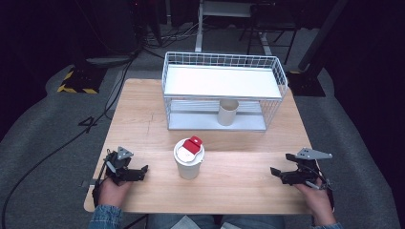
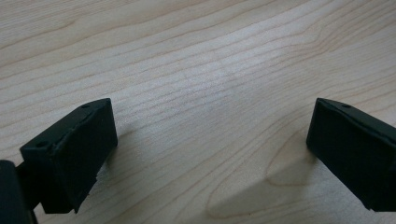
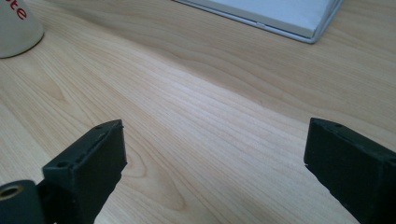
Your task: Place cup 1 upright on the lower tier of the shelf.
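Note:
A white paper cup (image 1: 189, 159) with a white lid and a red tab stands near the middle front of the wooden table (image 1: 143, 124); its base (image 3: 16, 28) appears at the top left of the right gripper view. A plain beige cup (image 1: 228, 112) stands on the lower shelf of a white wire rack (image 1: 223, 90) at the back. My left gripper (image 1: 141, 172) rests at the front left, open, with only bare wood between its jaws (image 2: 212, 135). My right gripper (image 1: 277, 173) sits at the front right, open and holding nothing (image 3: 215, 154).
The rack's white base plate (image 3: 280, 14) shows at the top of the right gripper view. Beyond the table lie grey carpet, black cables (image 1: 62, 143) and dark stands. Bare wood stretches between each gripper and the lidded cup.

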### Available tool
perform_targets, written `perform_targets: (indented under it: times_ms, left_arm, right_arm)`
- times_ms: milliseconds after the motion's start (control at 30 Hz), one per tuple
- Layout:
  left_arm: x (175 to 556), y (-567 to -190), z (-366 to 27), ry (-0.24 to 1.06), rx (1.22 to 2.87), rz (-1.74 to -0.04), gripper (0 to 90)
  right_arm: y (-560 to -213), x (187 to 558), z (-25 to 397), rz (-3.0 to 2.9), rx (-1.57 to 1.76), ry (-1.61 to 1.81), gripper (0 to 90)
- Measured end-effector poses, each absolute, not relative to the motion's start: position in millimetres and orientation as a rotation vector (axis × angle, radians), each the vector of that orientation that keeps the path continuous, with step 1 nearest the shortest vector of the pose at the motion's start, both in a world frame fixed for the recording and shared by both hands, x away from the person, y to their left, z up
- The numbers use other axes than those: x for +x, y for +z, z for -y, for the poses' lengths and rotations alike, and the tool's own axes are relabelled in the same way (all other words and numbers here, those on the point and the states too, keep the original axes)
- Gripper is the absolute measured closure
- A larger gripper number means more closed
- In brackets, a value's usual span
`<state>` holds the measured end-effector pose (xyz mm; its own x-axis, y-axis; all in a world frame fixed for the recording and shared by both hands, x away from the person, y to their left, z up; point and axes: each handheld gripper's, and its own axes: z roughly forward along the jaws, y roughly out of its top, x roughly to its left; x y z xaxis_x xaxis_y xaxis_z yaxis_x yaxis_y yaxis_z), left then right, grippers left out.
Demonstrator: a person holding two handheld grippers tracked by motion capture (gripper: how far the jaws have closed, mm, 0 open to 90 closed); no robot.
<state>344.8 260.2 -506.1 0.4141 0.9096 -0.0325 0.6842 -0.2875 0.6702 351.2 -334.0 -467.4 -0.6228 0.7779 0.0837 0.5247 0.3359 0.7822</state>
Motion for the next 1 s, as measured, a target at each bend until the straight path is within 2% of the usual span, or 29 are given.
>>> perform_targets:
  times_ms: [633,867,1000]
  left_arm:
    - [342.8,-506.0,-258.6,0.486,2.064,-1.348,2.8]
    - [341.3,-505.9,-257.4,0.489,2.065,-1.345,2.9]
    - [339.4,-505.3,-257.8,0.494,2.06,-1.328,7.2]
  right_arm:
    - [-503.9,356.5,339.3,-2.329,1.198,1.008,5.7]
    - [-505.6,358.1,336.2,-2.327,1.171,0.98,3.3]
    - [-505.7,359.5,335.7,-2.33,1.175,0.973,1.8]
